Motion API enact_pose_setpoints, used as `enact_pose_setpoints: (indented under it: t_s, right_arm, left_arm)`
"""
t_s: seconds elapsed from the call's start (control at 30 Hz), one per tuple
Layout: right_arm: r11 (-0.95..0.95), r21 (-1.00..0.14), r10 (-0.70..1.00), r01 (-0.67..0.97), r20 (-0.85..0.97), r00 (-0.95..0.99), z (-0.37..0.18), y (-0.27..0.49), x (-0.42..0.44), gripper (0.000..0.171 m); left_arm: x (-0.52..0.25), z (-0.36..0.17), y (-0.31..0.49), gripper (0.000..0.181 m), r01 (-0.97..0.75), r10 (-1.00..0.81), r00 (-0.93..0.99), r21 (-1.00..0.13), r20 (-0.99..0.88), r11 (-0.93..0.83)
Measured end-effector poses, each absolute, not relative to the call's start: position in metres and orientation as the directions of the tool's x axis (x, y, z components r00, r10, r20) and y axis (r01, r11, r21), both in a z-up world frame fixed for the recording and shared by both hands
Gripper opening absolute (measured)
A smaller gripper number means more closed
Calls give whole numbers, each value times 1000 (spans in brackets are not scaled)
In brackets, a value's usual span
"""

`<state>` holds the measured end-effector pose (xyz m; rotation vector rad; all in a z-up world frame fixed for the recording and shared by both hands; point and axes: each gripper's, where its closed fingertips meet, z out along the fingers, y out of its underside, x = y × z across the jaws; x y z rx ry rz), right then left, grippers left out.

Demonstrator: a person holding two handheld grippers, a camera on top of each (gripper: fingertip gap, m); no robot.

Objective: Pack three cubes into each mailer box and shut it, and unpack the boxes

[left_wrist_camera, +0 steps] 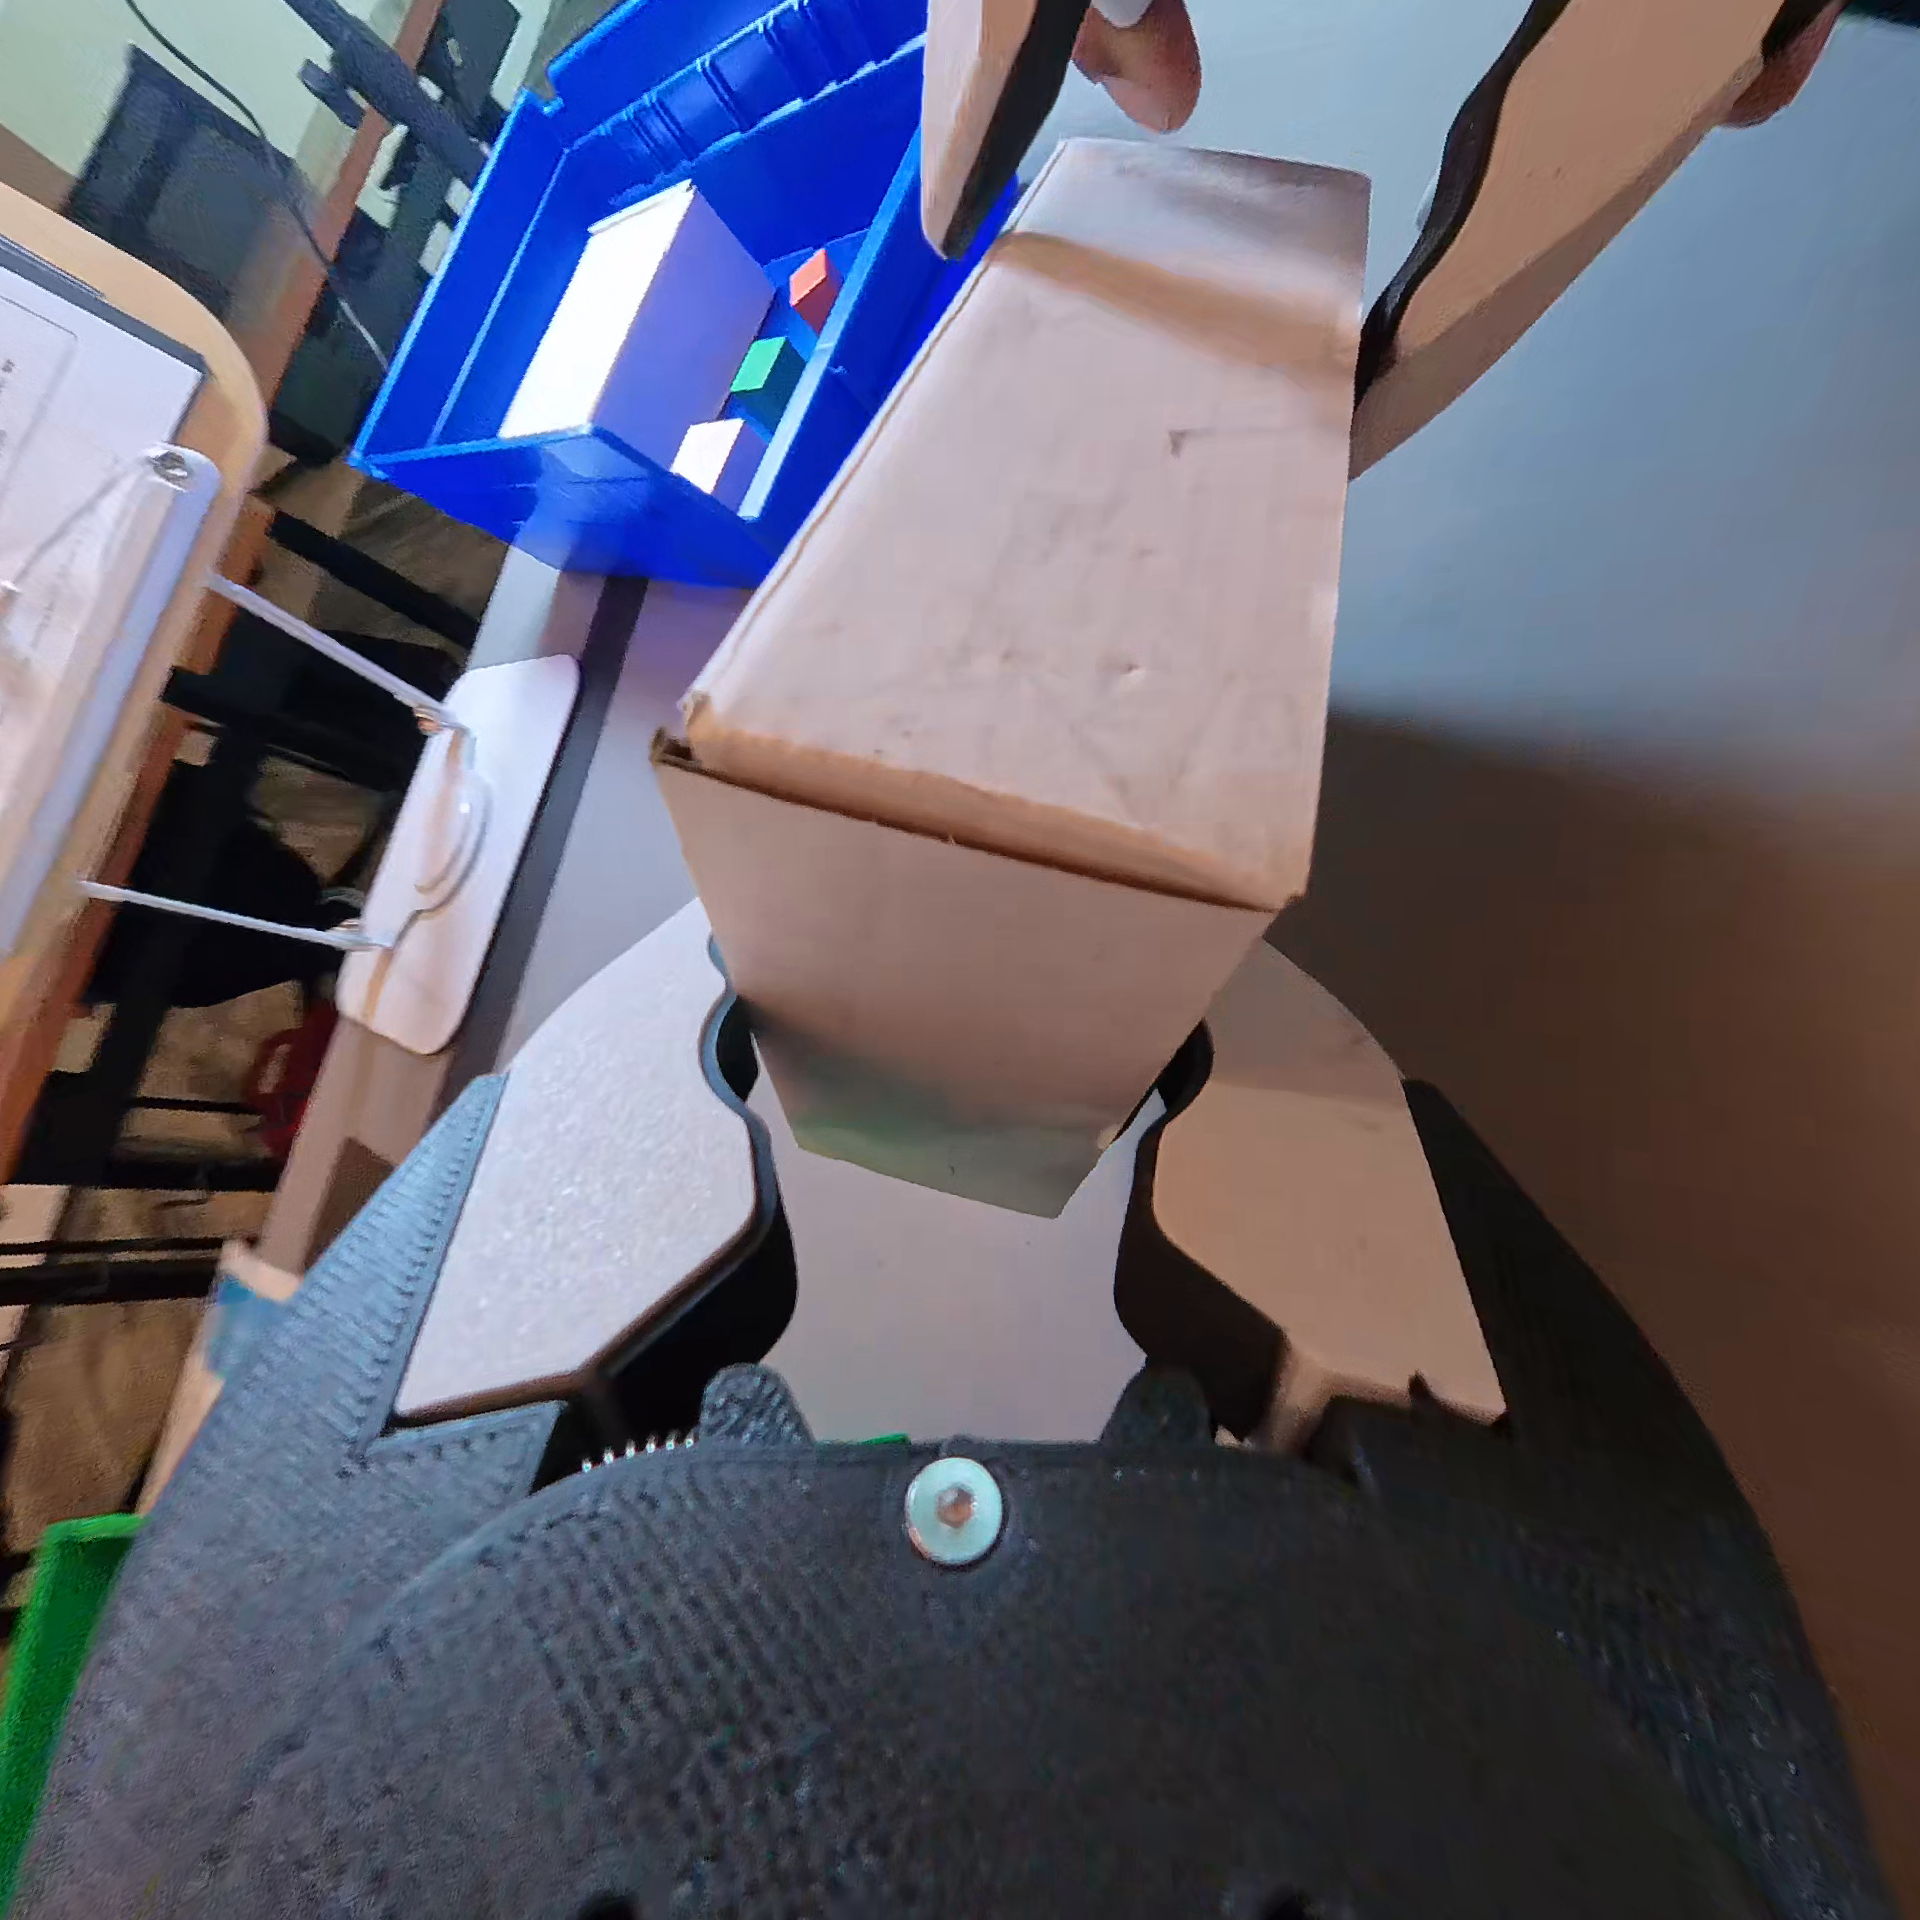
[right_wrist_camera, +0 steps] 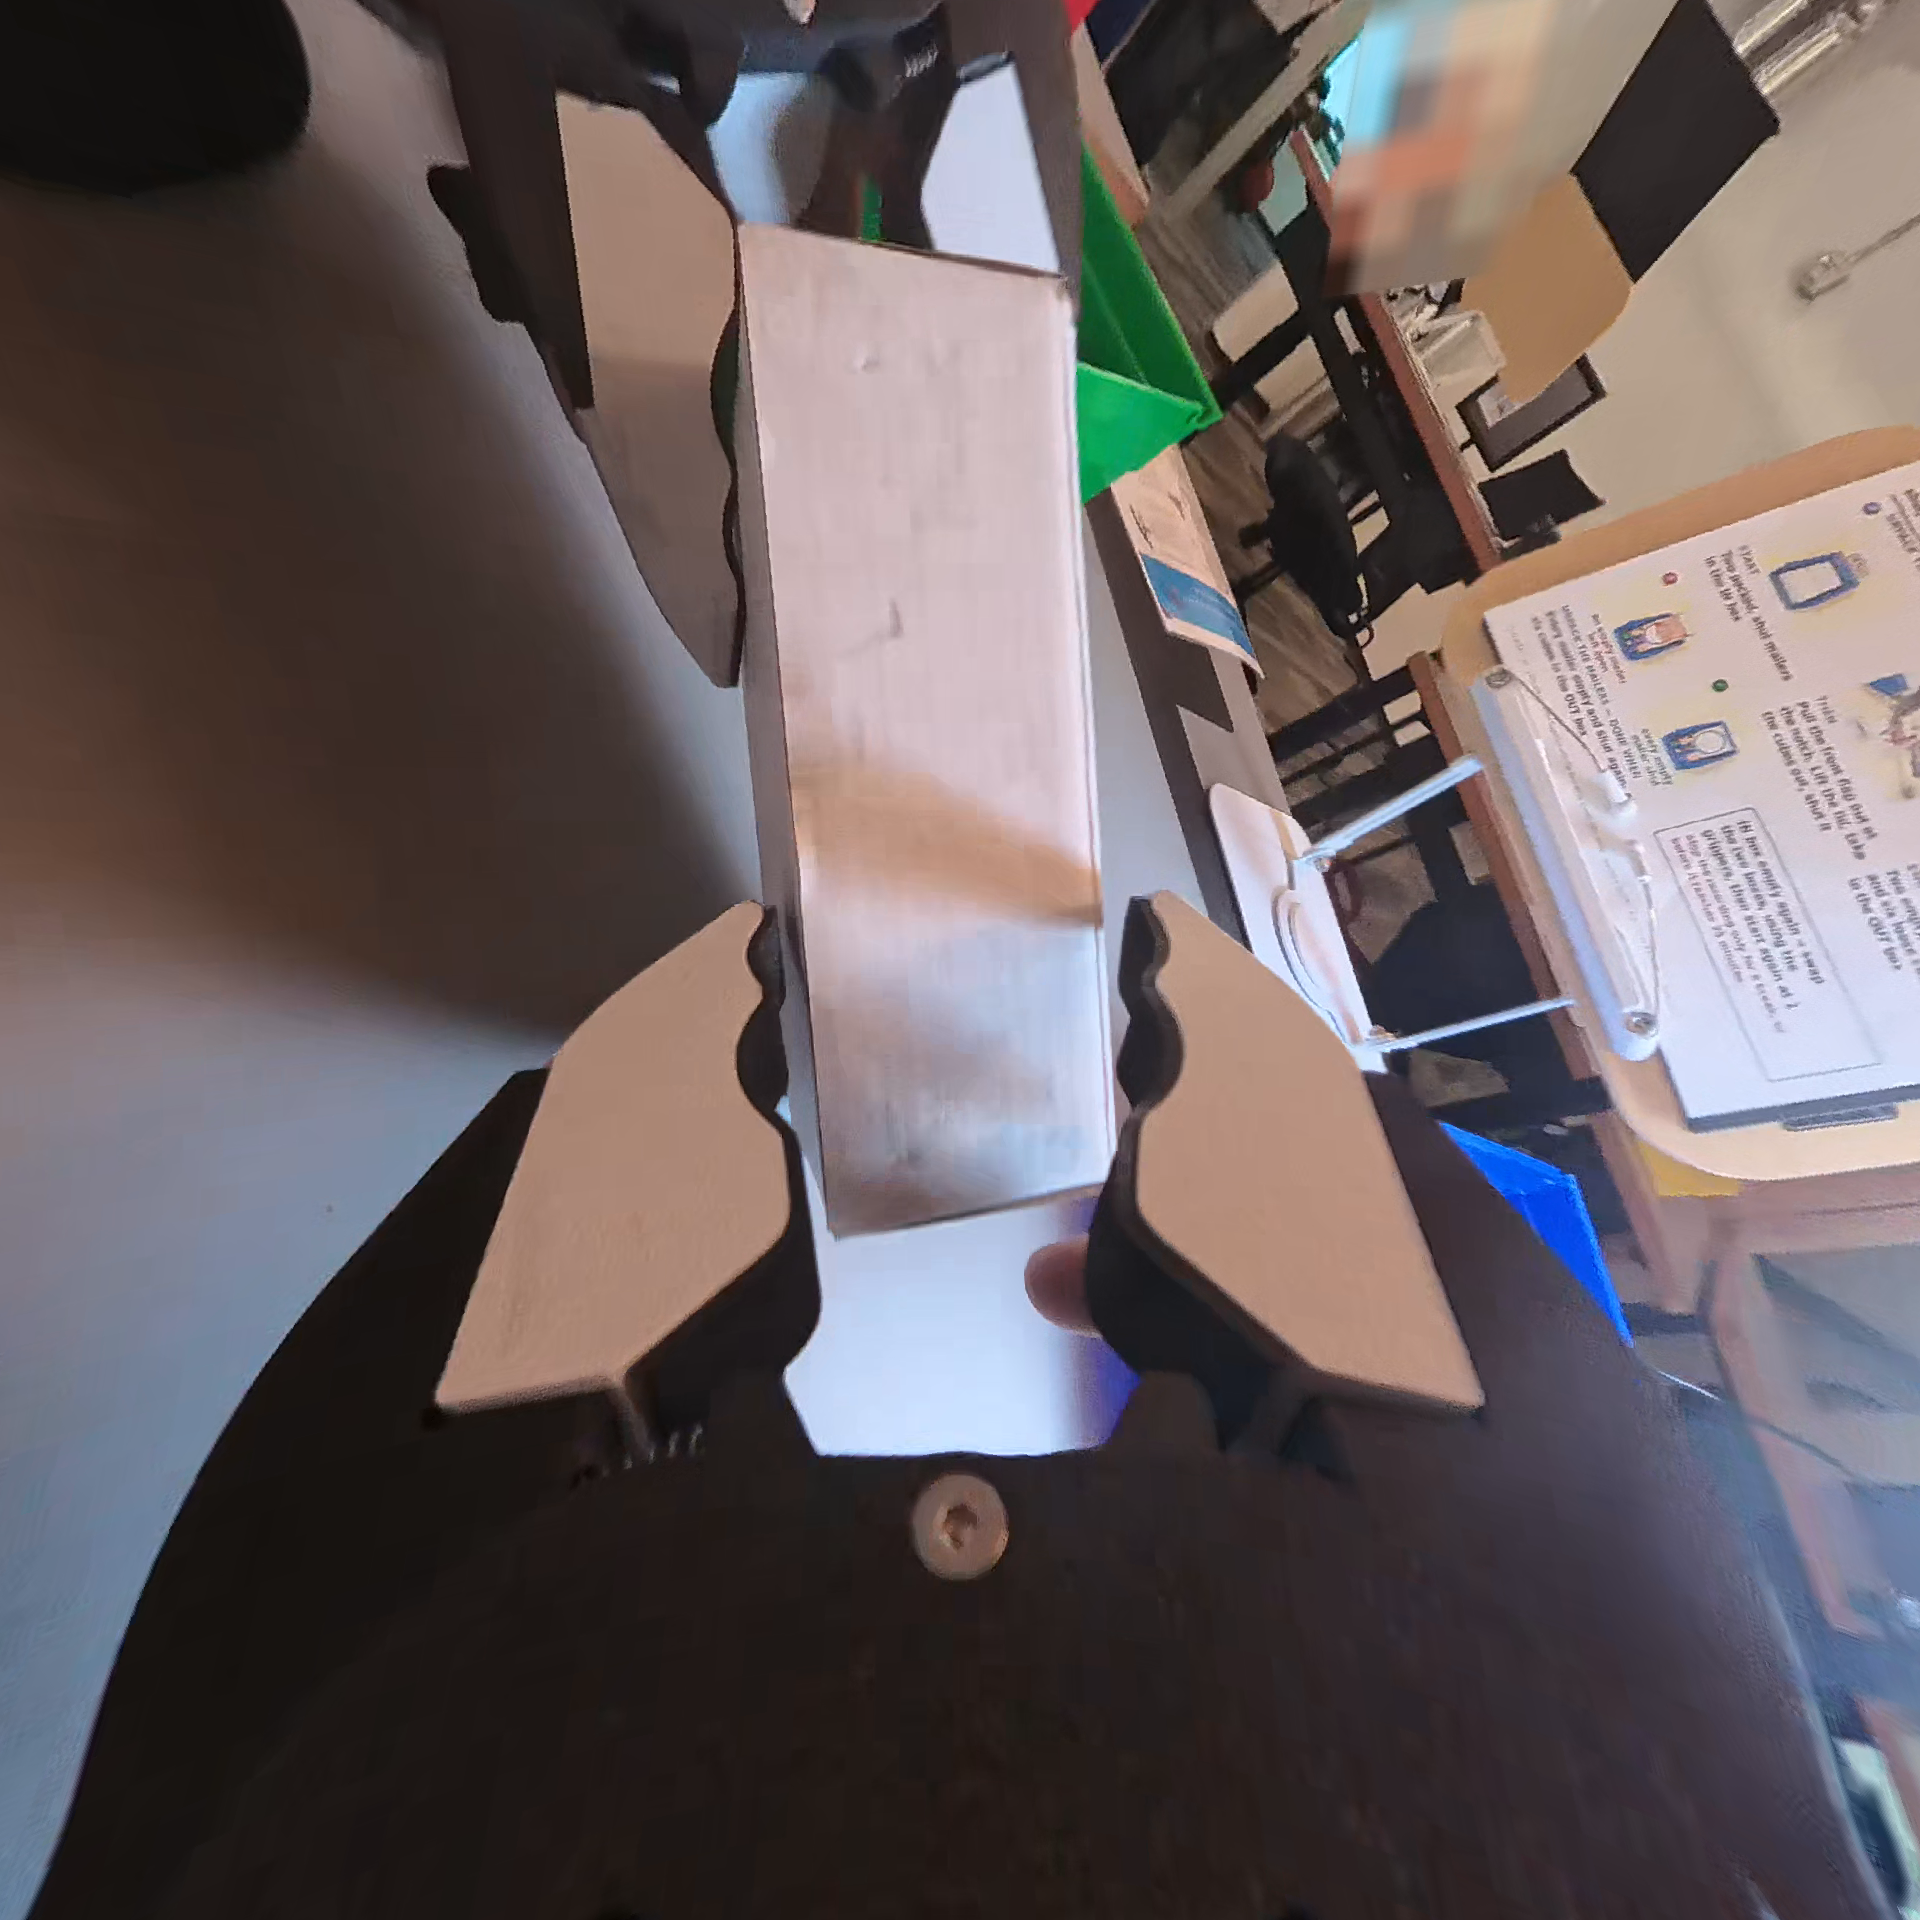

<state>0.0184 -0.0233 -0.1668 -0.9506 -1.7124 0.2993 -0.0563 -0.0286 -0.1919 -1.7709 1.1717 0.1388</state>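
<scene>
Cardboard box: a shut brown mailer box, lid down, held between the two claws above the grey table; whether it touches the table cannot be told.
Left claw: the left gripper has its fingers on either side of the near end of the box, a pad against each side, pinching it.
Right claw: the right gripper brackets the other end of the box; its left finger touches the box edge, while a narrow gap shows beside the right finger, so the jaws stand slightly spread around it.
Other claw in view: in the left wrist view the right gripper's fingers show at the far end of the box; in the right wrist view the left gripper's pad lies along the box's far left side.
Blue bin: a blue bin sits beyond the box at the table's edge.
Bin contents: a white box, a red cube, a green cube and a white cube.
Green bin: a green bin stands past the far end of the box.
Stand: a printed sheet on a board leans beside the table.
</scene>
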Motion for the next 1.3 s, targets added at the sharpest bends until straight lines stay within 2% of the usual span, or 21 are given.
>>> enact_pose_setpoints:
  t_s: [0.27,0.67,0.83,0.97,1.07,1.3]
  right_arm:
    - [719,-459,599,522,791,-129,-176,-25,17,57]
    - [710,-507,665,489,710,-229,-181,-33,28,54]
    - [706,-536,678,463,700,-224,-178,-34,28,54]
    - [733,-522,634,436,757,-160,-173,-31,22,54]
    - [765,-507,587,396,802,-108,-162,-32,20,36]
    - [758,-521,579,392,814,-38,-152,-31,17,33]
  left_arm:
    - [-58,-184,-27,77,-888,-510,394,-460,-765,4]
    - [-52,-182,-28,76,-927,-463,292,-367,-837,80]
    - [-51,-183,-29,79,-908,-493,333,-415,-804,64]
    - [-59,-186,-27,80,-884,-522,405,-467,-751,-14]
    - [-64,-184,-27,77,-812,-570,517,-576,-639,-91]
    - [-68,-197,-30,77,-716,-638,627,-652,-446,-248]
